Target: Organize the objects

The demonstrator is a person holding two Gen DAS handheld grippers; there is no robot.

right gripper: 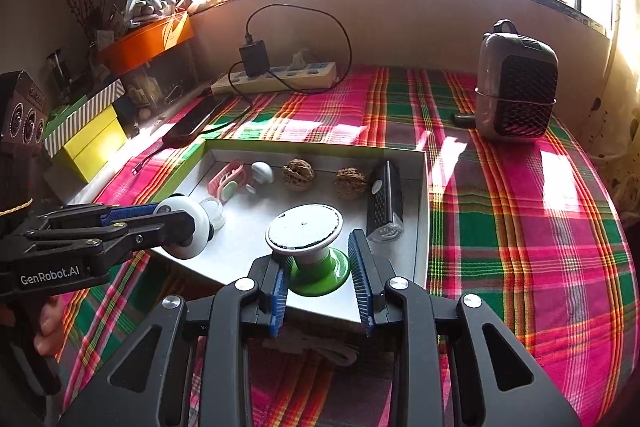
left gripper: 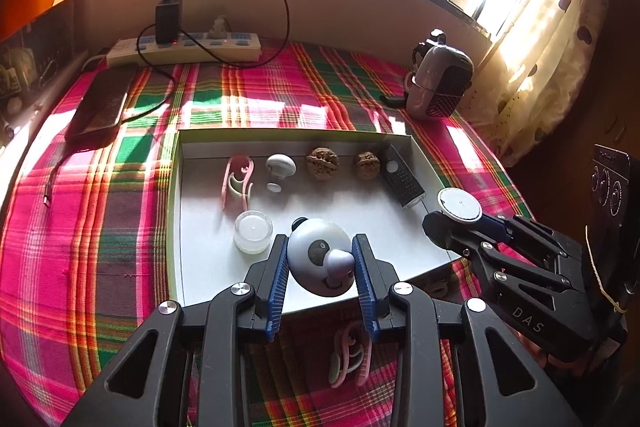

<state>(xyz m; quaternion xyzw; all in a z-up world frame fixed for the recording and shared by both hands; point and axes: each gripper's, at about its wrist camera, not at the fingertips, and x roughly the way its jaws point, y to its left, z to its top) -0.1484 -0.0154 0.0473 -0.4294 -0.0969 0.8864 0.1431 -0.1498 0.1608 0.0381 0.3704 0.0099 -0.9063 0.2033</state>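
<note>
Both grippers were loaded over the tray's (left gripper: 176, 211) near edge. Left gripper (left gripper: 322, 263) had its pads pinching a panda toy (left gripper: 320, 255), held above the tray floor just right of the small jar (left gripper: 253, 231). Right gripper (right gripper: 320, 269) was pinching the green base of a spool-shaped thing with a white disc top (right gripper: 305, 227), near the tray's front right.

Already in the tray: pink clip (left gripper: 237, 183), white knob (left gripper: 280, 169), two walnuts (left gripper: 322, 163), black grater-like block (left gripper: 402, 179), the jar.

Left to do, by my read: set down both held items, then fetch the second clip (left gripper: 348, 355) lying on the plaid cloth (left gripper: 100, 227) in front of the tray. So mostly done, roughly three placements outstanding.
</note>
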